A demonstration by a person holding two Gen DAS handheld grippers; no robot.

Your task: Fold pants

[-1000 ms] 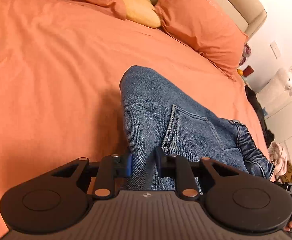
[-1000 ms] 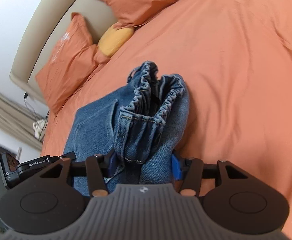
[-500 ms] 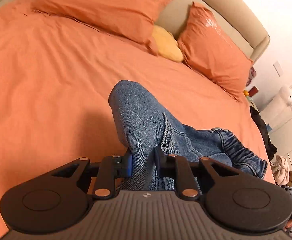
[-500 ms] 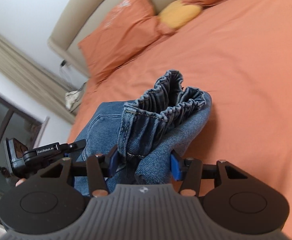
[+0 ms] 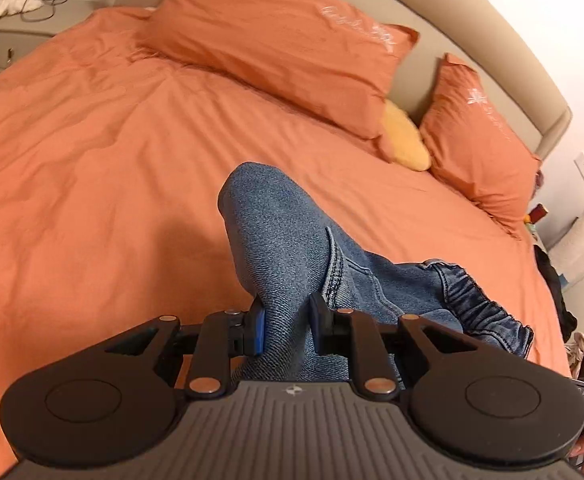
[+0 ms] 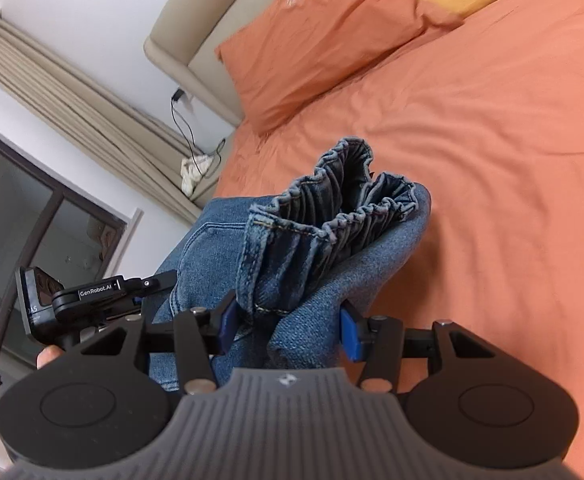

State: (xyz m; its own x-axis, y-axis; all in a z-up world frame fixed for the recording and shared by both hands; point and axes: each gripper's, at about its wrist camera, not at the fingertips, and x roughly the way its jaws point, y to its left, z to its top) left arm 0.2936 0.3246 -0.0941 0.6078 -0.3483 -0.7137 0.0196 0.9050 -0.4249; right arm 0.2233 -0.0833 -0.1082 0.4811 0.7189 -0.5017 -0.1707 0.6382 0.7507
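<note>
Blue denim pants (image 5: pixel 292 248) with an elastic waistband (image 5: pixel 476 296) are held up above the orange bed (image 5: pixel 92 160). My left gripper (image 5: pixel 286 330) is shut on a fold of the denim. My right gripper (image 6: pixel 288 326) is shut on the bunched waistband end (image 6: pixel 332 216) of the pants (image 6: pixel 196 264). The left gripper's body (image 6: pixel 92 296) shows at the left of the right wrist view. The pants' lower part is hidden behind the grippers.
Two orange pillows (image 5: pixel 276 48) (image 5: pixel 480 136) and a yellow cushion (image 5: pixel 406 140) lie at the beige headboard (image 5: pixel 492 40). A nightstand with a white cloth (image 5: pixel 12 0) stands at the bed's far left. A window and curtain (image 6: pixel 52 92) are left of the bed.
Both grippers have lifted and tilted up with the pants; the headboard, pillows and window have come into view. The denim hangs more bunched. Both grips are unchanged.
</note>
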